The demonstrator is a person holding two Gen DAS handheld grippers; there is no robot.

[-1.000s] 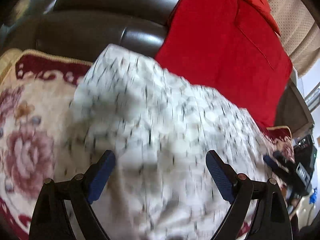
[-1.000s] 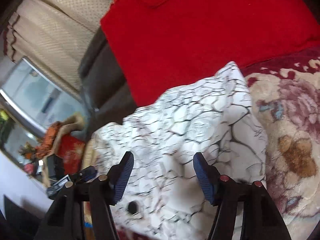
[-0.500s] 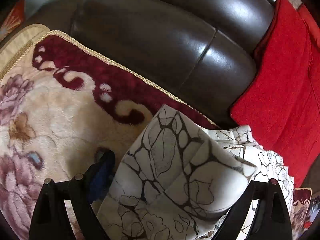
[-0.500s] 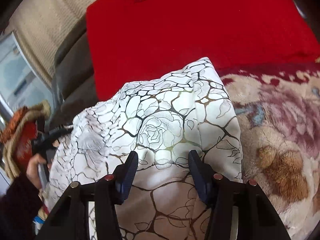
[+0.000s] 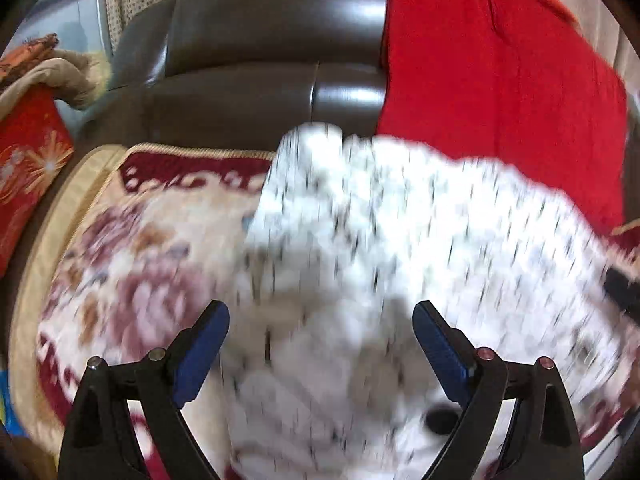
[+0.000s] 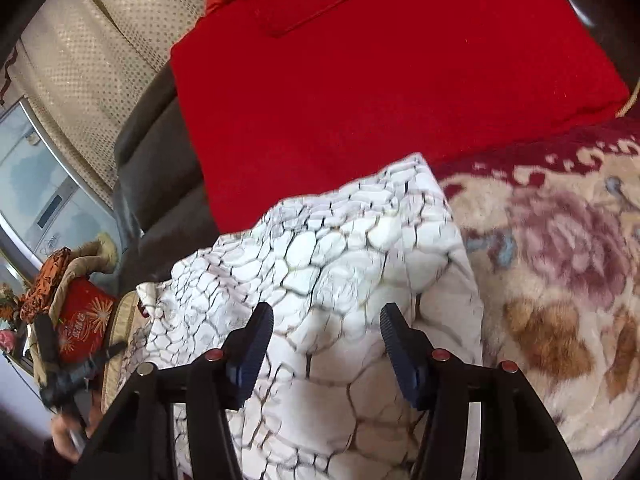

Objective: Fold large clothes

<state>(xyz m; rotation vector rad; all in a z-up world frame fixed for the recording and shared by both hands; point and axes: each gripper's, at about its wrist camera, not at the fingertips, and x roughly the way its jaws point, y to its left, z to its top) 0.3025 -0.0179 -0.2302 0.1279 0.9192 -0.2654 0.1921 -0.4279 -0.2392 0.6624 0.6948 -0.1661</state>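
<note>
Though smeared by motion, shows the left gripper [image 5: 320,312] spread wide, both blue pads [image 5: 200,352] bare and clear of any cloth. Differs there from half a second back, when a folded flap of the white garment [image 5: 400,220] draped across those jaws and hid the pad at 4 o'clock. Matches instead the picture from a full second ago: same wide spread, same blurred white cloth beneath.

Places the garment, white with dark crackle lines, from the centre out to 3 o'clock of the left wrist view, spread over the floral blanket [image 5: 132,240] that fills 9 o'clock. Sets its far edge at 12 o'clock, against the dark leather sofa [image 5: 260,40] and the foot of the red cushion [image 5: 500,72] at 1 o'clock.

Catches the right gripper [image 6: 327,312] with jaws opening, a little wider than half a second back, when they stood closest. Shows the garment [image 6: 340,248] lying under and between the two fingers, pads not pressing on it so far as can be seen. Keeps the cloth's far corner at 12 o'clock, touching the red cushion [image 6: 380,80], much as in both earlier pictures, though a little lower in view than half a second ago. Leaves the floral blanket [image 6: 560,240] bare from 2 to 4 o'clock. Finds the cloth's surface lumpier and slightly blurred, where earlier a rose outline showed crisply just ahead of the fingertips.
</note>
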